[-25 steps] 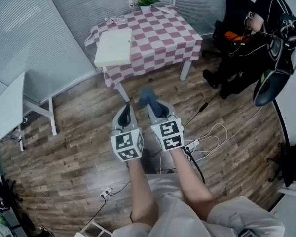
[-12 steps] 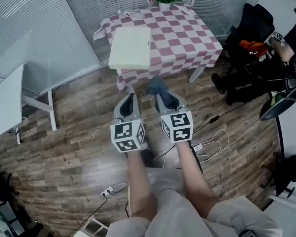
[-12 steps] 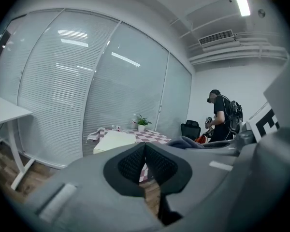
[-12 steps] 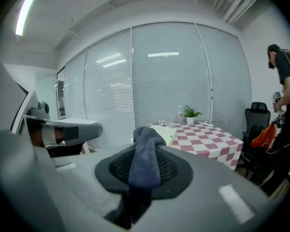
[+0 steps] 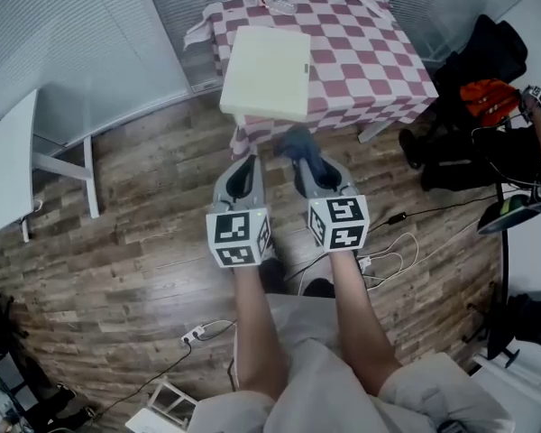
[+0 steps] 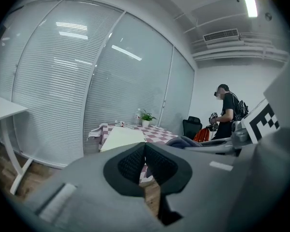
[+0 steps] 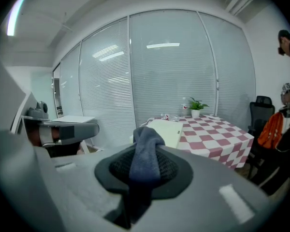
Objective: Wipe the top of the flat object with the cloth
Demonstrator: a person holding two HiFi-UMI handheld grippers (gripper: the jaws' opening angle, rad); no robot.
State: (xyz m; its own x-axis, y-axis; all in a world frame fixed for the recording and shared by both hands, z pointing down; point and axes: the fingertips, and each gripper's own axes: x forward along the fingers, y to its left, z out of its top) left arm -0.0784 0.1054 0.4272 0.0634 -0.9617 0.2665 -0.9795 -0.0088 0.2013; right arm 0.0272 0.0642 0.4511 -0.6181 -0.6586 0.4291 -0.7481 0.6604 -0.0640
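The fingers (image 7: 117,167) of the right gripper (image 7: 145,164) pinch a blue cloth (image 7: 146,149). The left gripper (image 6: 144,164) has its fingers pressed together on nothing. The checked desk (image 5: 379,57) is nearer than a moment ago, so the person seems to be walking up to it. The flat cream board (image 5: 266,72) lies on the desk's near left part, and I think it is not wiped yet. The cloth is just short of it.

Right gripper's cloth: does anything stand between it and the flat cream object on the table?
Nothing visible. Only bare wooden floor separates the cloth, shut in the right gripper, from the flat object, whose top is clear.
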